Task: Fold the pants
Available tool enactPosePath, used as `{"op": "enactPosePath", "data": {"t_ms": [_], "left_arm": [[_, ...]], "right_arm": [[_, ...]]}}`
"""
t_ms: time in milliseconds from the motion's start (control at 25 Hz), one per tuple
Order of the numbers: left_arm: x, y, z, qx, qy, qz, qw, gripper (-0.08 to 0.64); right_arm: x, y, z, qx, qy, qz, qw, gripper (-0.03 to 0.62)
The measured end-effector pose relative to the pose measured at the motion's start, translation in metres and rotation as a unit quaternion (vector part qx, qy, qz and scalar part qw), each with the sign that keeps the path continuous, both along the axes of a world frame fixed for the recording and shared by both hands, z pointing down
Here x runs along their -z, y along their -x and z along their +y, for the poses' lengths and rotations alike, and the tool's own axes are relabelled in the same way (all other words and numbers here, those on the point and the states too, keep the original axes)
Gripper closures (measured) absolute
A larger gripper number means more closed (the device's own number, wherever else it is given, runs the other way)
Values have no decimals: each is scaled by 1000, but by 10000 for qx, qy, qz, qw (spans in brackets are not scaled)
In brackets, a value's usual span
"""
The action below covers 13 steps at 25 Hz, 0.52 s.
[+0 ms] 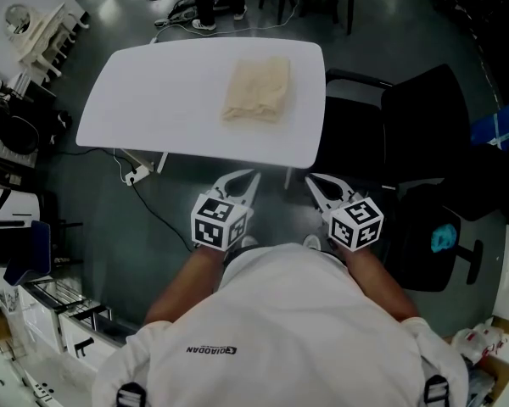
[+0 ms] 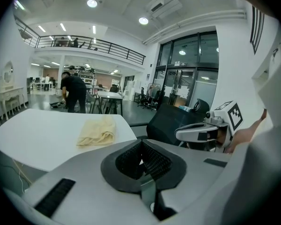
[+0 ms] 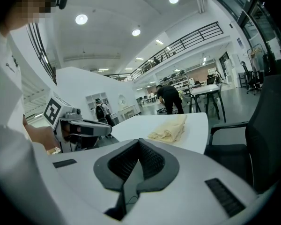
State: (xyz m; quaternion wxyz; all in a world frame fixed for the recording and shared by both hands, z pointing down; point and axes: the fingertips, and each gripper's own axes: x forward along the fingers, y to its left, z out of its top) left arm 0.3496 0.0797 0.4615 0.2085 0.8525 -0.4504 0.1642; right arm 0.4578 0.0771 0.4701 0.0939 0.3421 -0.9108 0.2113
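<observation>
Both hands are drawn in against the body, short of the desk's (image 1: 153, 91) near edge, with the left gripper (image 1: 248, 176) and right gripper (image 1: 316, 181) side by side, angled slightly down, jaws closed on nothing. The small print on the white shirt (image 1: 297, 329) is too small to read. The folded pants (image 1: 257, 89) lie on the desk's right half, toward the far edge; a black chair (image 1: 416, 117) stands off its right edge.

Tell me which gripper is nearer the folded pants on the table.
Left, narrowly. The left gripper hangs short of the table, roughly in line with the pants; the right gripper is equally short of it but off to the right.
</observation>
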Motion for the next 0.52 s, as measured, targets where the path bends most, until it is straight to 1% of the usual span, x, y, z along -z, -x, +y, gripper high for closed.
{"op": "enactPosePath", "data": {"t_ms": [240,400,520], "left_arm": [[3,1,-2,-19,-25,-18,10000,532],[2,0,-5,-66,-115,-170,9998,532],[2,2,-6,-82,-121,-195,9997,532]], "right_arm": [[1,3,-2,-1,7,3,10000,574],[0,2,-3,-12,3,-20,10000,574],[0,4,-3,-20,-1,-26,10000,575]]}}
